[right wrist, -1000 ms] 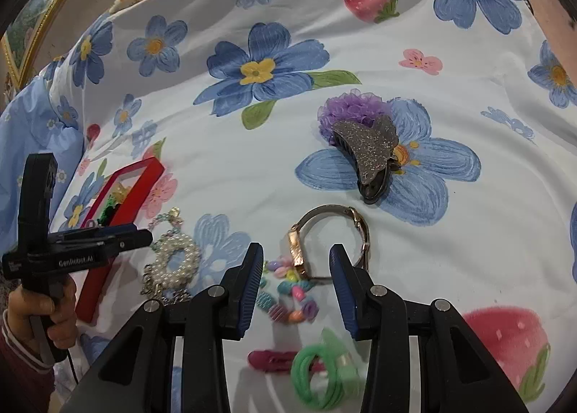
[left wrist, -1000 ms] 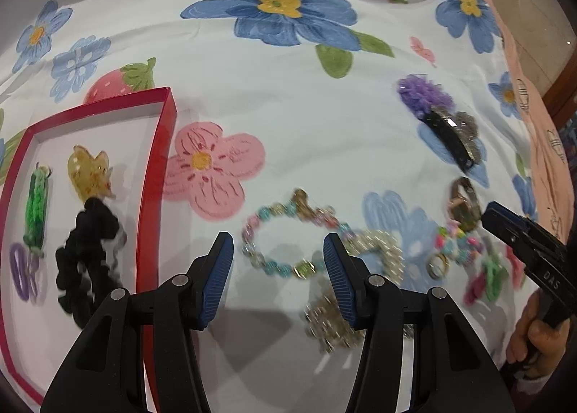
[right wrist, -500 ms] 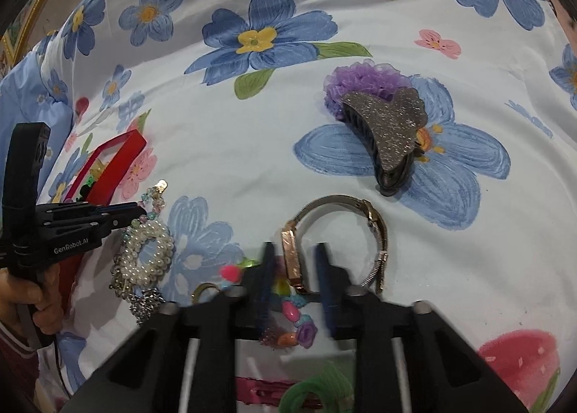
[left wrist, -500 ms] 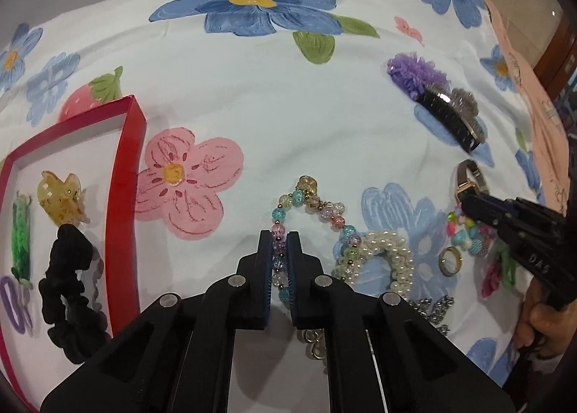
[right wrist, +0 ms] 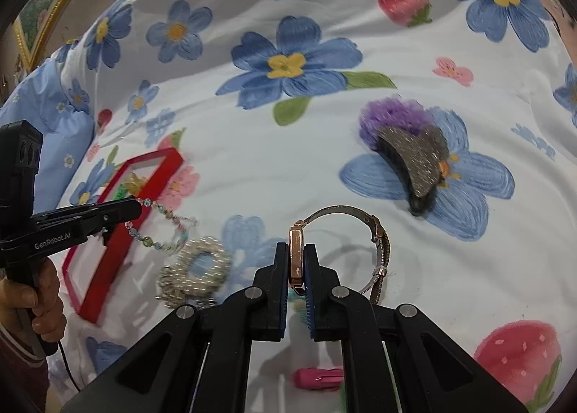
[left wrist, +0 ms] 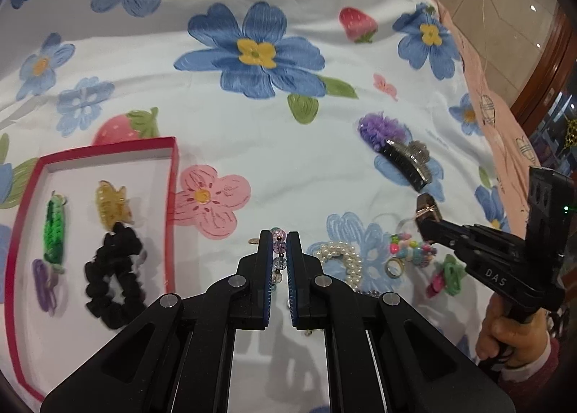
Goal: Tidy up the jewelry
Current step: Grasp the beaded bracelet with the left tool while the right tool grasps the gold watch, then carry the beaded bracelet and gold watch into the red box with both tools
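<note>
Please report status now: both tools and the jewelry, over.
Left tool shut on bead bracelet, lifted near red tray. Right tool shut on watch. Nothing in the way.

Red tray (left wrist: 172,204), rose-gold watch (right wrist: 296,254), white sheet (left wrist: 252,132) with blue flowers.

- "DAS" in pale letters on the black body of the right gripper (left wrist: 427,223), seen from the left wrist view, off to the right of the left gripper (left wrist: 279,251); text ends at the handle, may be cut off.
- "GenRobot.AI" in white on the side of the left gripper (right wrist: 139,205), seen from the right wrist view, far left of the right gripper (right wrist: 296,258).
- No other readable text.
</note>
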`<state>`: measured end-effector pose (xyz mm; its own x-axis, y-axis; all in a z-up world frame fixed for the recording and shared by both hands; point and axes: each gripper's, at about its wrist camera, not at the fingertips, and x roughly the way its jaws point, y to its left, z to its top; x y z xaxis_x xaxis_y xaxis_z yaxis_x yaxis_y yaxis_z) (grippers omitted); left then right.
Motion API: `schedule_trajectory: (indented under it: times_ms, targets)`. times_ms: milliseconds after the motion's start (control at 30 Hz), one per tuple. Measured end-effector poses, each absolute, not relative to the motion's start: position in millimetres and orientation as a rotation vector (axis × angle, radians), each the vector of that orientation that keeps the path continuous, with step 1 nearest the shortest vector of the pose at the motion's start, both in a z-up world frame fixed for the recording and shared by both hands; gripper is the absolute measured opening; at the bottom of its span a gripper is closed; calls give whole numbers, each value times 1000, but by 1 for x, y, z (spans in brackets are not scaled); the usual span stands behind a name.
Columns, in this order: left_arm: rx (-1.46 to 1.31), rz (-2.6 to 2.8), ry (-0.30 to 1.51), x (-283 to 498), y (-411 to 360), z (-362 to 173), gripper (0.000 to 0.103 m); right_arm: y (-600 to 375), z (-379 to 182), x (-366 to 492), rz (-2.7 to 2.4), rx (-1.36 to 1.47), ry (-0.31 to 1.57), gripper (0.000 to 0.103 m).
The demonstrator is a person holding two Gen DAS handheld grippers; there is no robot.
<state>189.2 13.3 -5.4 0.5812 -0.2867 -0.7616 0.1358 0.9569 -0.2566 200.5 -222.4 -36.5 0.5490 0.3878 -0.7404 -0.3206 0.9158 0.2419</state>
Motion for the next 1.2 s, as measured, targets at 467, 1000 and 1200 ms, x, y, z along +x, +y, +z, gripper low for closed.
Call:
schedule_trajectory:
  times_ms: [467, 1000, 1200]
  targets:
    - [-252, -189, 844, 141, 64, 22, 6, -166, -15, 176, 544, 79, 870, 7]
    - [-341, -78, 809, 101, 134, 22, 6, -76, -6, 153, 710, 15, 874, 7]
    - [-363, -43, 814, 94, 158, 16, 6, -38, -4, 148, 777, -12, 877, 7]
